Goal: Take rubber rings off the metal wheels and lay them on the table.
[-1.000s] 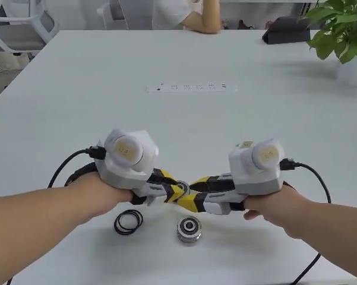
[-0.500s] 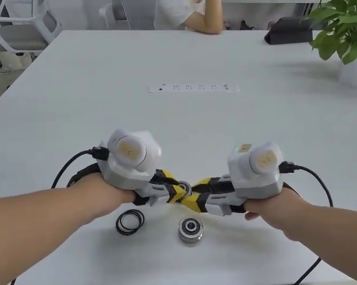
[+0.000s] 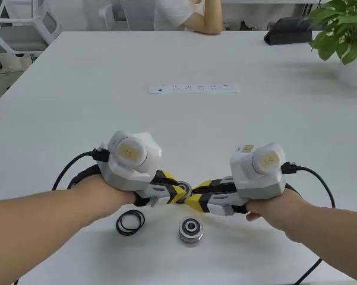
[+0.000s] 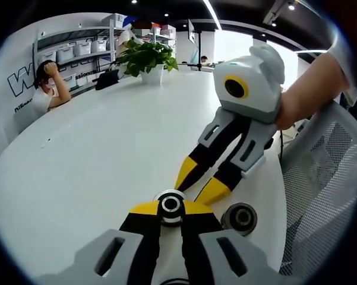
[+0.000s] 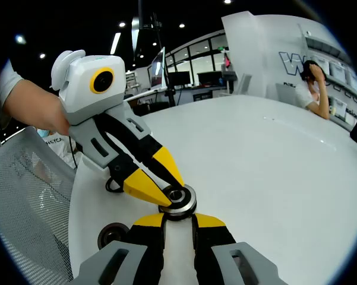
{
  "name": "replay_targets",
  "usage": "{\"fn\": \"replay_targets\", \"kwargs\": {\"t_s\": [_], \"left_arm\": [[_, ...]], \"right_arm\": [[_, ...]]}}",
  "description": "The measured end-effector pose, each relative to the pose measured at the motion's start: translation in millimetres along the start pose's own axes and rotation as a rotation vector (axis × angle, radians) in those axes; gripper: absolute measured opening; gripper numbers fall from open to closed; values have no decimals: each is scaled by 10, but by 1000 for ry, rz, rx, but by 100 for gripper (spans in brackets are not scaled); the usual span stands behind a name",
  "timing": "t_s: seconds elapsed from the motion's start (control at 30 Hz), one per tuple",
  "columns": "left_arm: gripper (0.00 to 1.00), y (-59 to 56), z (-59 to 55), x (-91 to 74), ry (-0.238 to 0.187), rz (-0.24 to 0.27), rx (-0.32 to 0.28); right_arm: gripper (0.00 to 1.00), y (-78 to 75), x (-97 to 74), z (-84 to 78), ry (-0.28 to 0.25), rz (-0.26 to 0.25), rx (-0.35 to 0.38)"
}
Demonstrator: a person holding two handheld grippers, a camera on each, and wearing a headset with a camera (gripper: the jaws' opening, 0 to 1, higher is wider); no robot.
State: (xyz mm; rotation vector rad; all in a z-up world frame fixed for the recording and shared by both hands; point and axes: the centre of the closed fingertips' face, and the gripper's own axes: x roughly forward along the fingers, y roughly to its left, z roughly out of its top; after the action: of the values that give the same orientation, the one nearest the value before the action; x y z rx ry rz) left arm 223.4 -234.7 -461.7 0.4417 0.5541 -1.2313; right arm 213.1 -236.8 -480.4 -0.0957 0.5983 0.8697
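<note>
Head view: both grippers meet low in the frame, just above the near edge of the white table. Left gripper comes in from the left, right gripper from the right, yellow tips almost nose to nose. A small metal wheel sits between them, off the table surface.

Left gripper view: own fingers closed on the held wheel, one yellow tip on each side of it, hub facing the camera. Right gripper's fingers reach down from the upper right, a narrow gap between them, tips just beside the wheel's far edge.

Right gripper view: own fingers only slightly apart, tips against the wheel's lower rim. Cannot tell whether they pinch anything there.

Second wheel lies flat on the table below the grippers, centre bottom of the head view, apart from both. Black rubber rings lie stacked on the table to its left, beside the person's left hand.

Further up: white power strip mid-table, potted plant at upper right, dark bag beside it, a seated person at the far edge.
</note>
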Motion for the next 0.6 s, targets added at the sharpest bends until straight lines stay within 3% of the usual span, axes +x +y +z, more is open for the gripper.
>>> {"fn": "replay_targets", "kwargs": {"t_s": [0.4, 0.47, 0.6], "left_arm": [[7, 6, -5, 3, 1, 12, -8], [7, 4, -4, 2, 1, 14, -10], [7, 7, -1, 5, 0, 20, -14]], "right_arm": [[6, -15, -14, -31, 9, -4, 12], [0, -35, -25, -56, 17, -8, 35], [0, -39, -24, -48, 11, -9, 57]]}}
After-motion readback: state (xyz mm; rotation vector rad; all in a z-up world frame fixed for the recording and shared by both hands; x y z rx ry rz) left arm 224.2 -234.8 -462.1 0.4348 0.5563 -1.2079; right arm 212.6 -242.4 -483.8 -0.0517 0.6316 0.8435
